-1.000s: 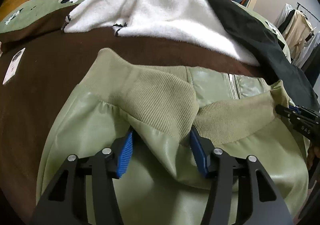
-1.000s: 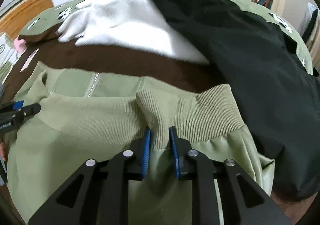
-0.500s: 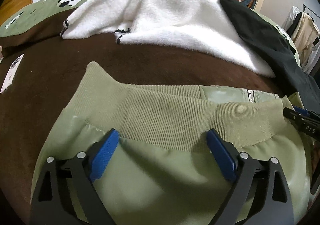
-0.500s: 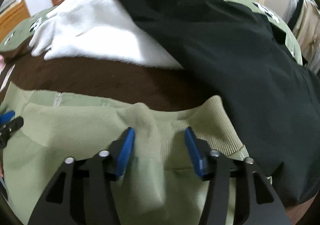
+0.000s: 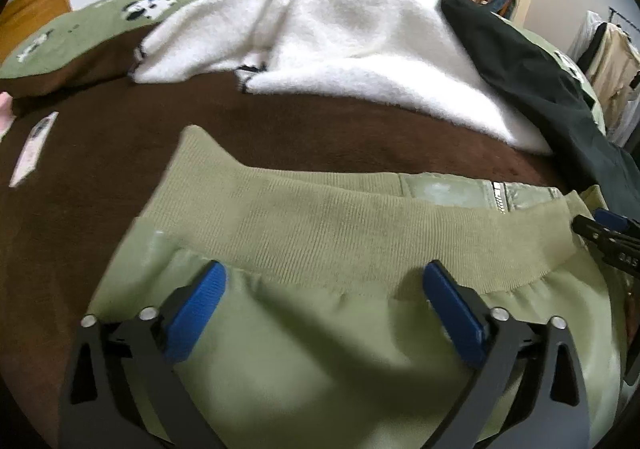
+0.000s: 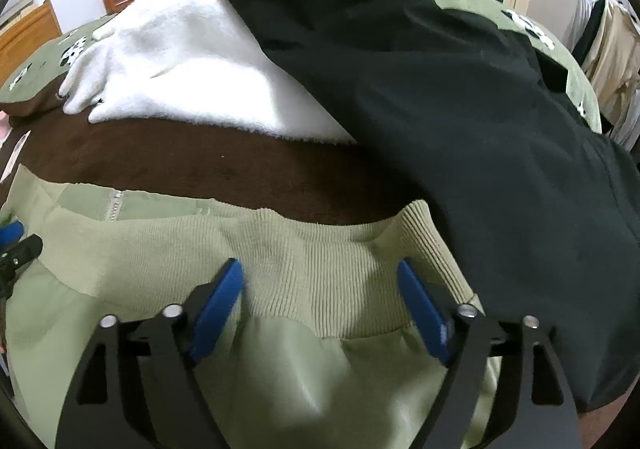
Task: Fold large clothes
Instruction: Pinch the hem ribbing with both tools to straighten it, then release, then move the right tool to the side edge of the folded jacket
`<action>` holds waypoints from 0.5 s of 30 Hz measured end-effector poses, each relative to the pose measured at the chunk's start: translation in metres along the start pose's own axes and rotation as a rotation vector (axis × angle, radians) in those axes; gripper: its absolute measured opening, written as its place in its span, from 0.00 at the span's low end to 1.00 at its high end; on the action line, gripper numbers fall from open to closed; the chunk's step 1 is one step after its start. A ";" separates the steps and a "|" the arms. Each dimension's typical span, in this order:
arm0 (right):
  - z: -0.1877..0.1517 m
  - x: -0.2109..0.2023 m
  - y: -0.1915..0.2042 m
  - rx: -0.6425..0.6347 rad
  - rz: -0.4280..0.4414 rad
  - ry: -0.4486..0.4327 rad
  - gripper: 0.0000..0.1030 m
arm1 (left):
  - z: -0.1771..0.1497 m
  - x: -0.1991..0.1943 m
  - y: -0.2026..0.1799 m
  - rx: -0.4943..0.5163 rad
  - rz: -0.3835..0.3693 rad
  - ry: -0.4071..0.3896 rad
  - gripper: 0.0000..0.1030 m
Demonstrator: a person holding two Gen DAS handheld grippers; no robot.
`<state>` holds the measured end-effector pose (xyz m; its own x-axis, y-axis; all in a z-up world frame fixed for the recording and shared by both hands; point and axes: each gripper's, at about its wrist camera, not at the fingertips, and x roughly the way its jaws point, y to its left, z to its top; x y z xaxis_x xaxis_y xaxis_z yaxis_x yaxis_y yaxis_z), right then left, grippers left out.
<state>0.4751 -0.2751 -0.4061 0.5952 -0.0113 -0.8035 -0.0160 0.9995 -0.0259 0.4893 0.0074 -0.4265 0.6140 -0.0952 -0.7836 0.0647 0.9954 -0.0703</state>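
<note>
Presently the green jacket [image 5: 328, 349] lies folded on the brown bed cover [image 5: 120, 153], at the near edge of the bed. Its ribbed hem band [image 5: 360, 233] runs left to right, crossways to both tools and just beyond their fingertips.

The left hand-held gripper [image 5: 324, 289] hovers over the band's left half. Its jaws are opening, nearly at full spread, with cloth beneath them but nothing pinched. The right hand-held gripper [image 6: 320, 289] sits over the right half, jaws likewise opening, pads clear of the ribbing.

Each tool is nearest its own end of the band; neither has an advantage at the centre. In my judgement, any further fold turns on that crosswise axis. The white fleece [image 5: 340, 37] and black garment [image 6: 460, 109] lie farther back.
</note>
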 end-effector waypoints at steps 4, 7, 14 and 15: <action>-0.002 -0.010 0.004 -0.020 0.026 0.016 0.82 | -0.001 -0.018 0.000 0.004 0.010 0.000 0.94; -0.001 -0.022 0.007 -0.024 0.033 0.009 0.88 | 0.001 -0.029 0.001 -0.007 0.003 0.019 0.94; 0.000 -0.062 0.011 -0.044 0.047 -0.021 0.93 | 0.007 -0.054 0.003 0.001 -0.004 0.055 0.94; -0.002 -0.072 0.010 -0.041 0.051 -0.025 0.94 | 0.008 -0.058 0.003 -0.005 -0.008 0.061 0.94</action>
<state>0.4308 -0.2644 -0.3493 0.6130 0.0414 -0.7890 -0.0797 0.9968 -0.0096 0.4599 0.0162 -0.3763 0.5644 -0.1032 -0.8190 0.0660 0.9946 -0.0798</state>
